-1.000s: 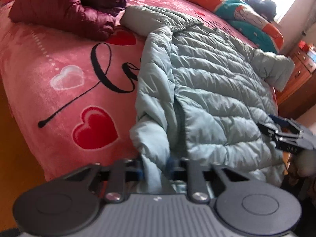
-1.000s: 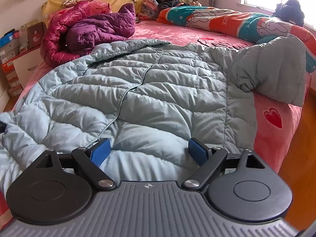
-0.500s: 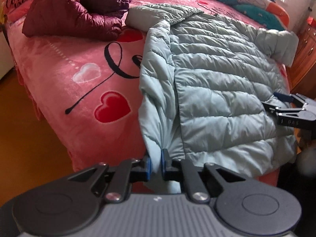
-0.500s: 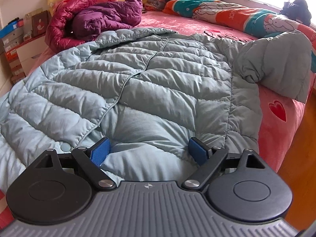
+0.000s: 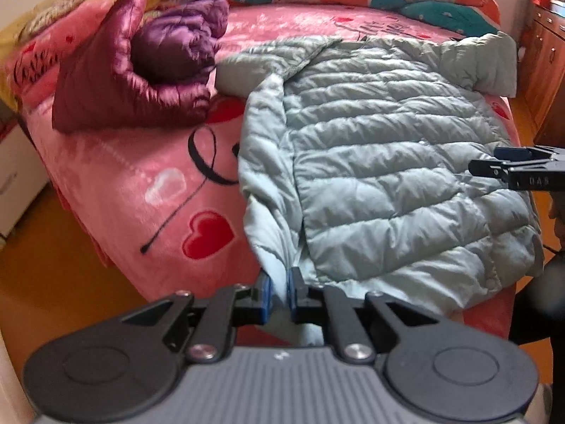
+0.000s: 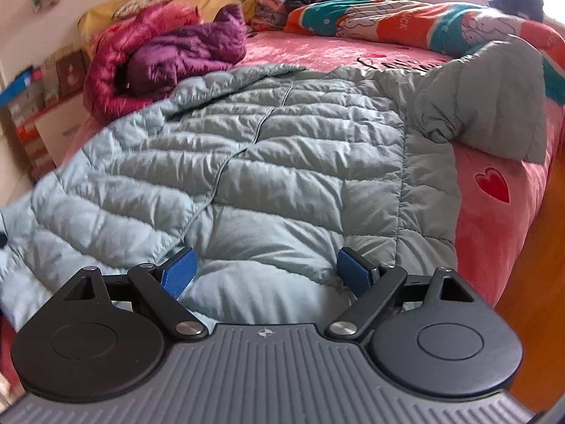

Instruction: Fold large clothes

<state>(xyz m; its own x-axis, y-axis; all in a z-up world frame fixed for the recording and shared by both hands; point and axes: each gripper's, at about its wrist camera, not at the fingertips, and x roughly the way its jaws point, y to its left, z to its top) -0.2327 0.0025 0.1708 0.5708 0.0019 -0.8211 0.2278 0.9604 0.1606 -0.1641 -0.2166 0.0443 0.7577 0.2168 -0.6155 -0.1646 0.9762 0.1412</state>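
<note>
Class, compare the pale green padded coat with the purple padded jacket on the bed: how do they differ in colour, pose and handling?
The pale green coat lies spread flat; the purple jacket sits crumpled in a heap. The left gripper pinches the green coat's edge; nothing grips the purple jacket. Both are quilted and rest on the pink bedspread.

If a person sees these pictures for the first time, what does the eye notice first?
The big pale green puffer jacket spread over the pink bed cover with red hearts. The left gripper is shut on the jacket's near corner at the bed's edge. Behind, a purple jacket lies crumpled near the headboard.
</note>
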